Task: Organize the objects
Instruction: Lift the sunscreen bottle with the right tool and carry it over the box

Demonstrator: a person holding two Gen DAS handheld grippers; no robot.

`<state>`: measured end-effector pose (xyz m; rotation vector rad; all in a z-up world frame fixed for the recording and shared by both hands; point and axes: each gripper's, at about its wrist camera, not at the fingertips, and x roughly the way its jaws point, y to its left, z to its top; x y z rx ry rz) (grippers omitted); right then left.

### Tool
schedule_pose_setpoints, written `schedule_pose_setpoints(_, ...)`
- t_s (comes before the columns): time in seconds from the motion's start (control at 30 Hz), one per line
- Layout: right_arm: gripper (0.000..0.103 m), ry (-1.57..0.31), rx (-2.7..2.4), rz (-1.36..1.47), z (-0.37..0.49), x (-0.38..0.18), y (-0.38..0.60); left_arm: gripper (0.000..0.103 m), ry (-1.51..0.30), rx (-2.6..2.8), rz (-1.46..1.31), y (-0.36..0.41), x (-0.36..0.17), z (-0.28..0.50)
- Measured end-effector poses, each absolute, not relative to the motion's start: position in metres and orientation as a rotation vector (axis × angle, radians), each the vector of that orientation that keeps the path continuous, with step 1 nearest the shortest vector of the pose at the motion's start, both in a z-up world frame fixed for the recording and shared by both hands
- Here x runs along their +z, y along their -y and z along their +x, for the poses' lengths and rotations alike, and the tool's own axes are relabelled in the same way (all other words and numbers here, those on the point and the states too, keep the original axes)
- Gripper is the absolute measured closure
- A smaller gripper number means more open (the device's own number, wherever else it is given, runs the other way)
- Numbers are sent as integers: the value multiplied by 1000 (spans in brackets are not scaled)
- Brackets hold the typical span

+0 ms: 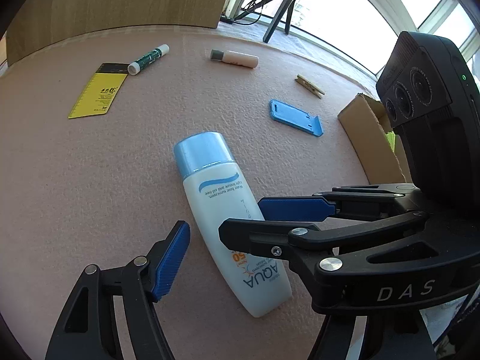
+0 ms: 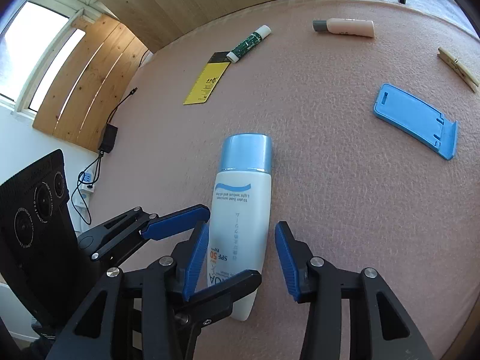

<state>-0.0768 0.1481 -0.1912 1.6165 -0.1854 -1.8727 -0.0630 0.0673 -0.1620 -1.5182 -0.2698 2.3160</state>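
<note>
The sunscreen bottle [image 2: 240,225] lies flat on the pink counter [image 2: 345,195], cap pointing far. The right gripper [image 2: 241,258] straddles its lower body with fingers apart: the left pad sits at the bottle's side, while a gap shows at the right one. The left gripper [image 2: 192,249] reaches in from the left, fingers wide, one tip beside the bottle and one across its near end. A good grasp probably means centring the right fingers on the body before squeezing, and drawing the left gripper clear. The cardboard box [image 1: 372,144] at the right looks a likely destination.
</note>
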Motion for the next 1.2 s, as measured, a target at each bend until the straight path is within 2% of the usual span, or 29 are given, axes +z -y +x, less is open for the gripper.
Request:
schedule_pose_setpoints(0.13, 67, 161, -1868, 1626, -77, -194, -143, 34, 256, 2315, -1520, -70, -163, -63)
schedule_pose_setpoints(0.47, 67, 179, -1872, 1627, -74, -193, -147, 36, 255, 2318, -1503, -73, -157, -58)
schedule_pose_setpoints(0.67, 67, 208, -1935, 1575, -58, -173, -167, 36, 219, 2313, -1441, -92, -136, -47)
schedule_pose_setpoints(1.2, 67, 407, -2199, 1476, -27, -114, -289, 36, -7, 2185, -1237, -223, -81, -45)
